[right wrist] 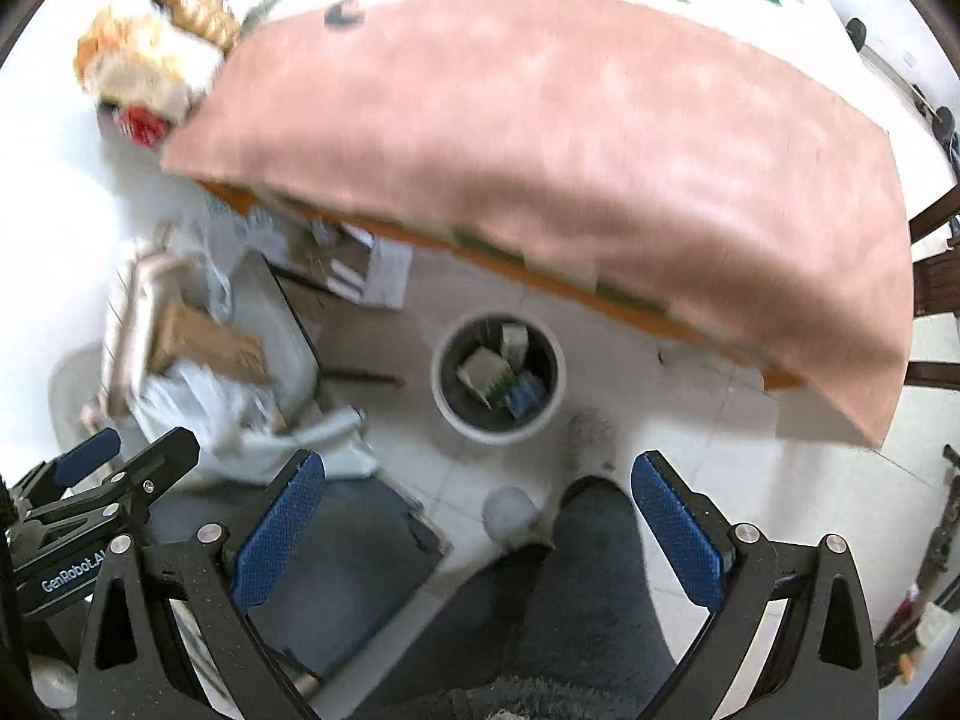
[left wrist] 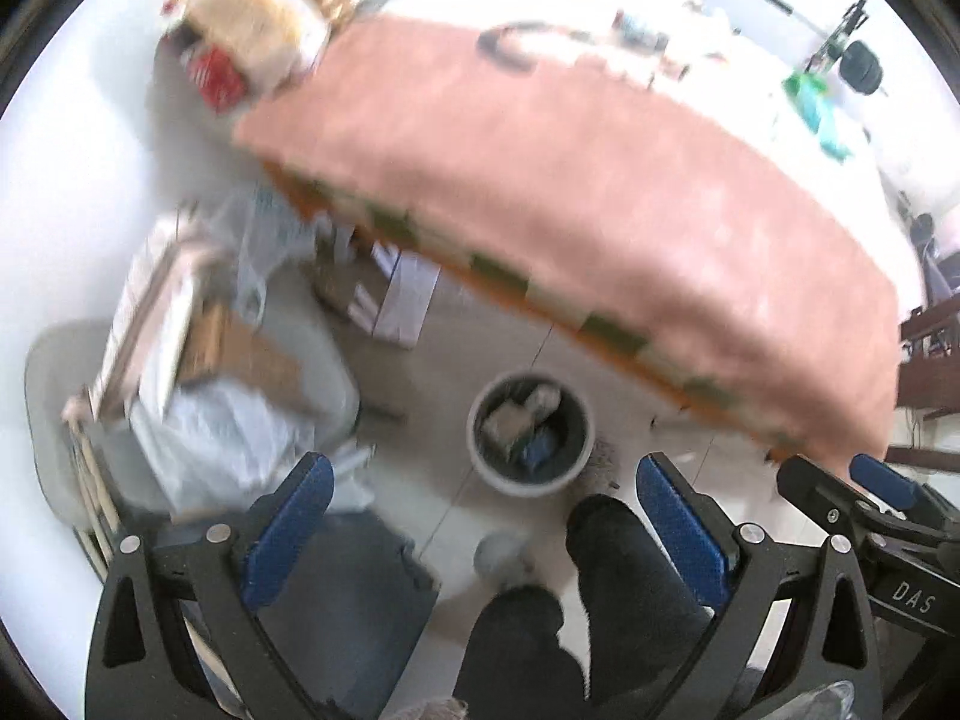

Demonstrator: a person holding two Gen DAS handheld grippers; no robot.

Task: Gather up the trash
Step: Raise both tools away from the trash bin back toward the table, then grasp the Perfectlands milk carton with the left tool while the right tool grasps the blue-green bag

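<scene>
Left tool point(left wrist: 483, 531) and right tool point(right wrist: 477, 525), both spread and empty above the bin point(right wrist: 498, 381); my blurred view risks misjudged reaches.

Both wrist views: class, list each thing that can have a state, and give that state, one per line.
Left gripper: open, empty.
Right gripper: open, empty.
Trash bin: upright on the floor, lidless, holding cartons and wrappers.
Pink tablecloth: draped over the table edge.
Cardboard box: lying tilted on the pile.
</scene>
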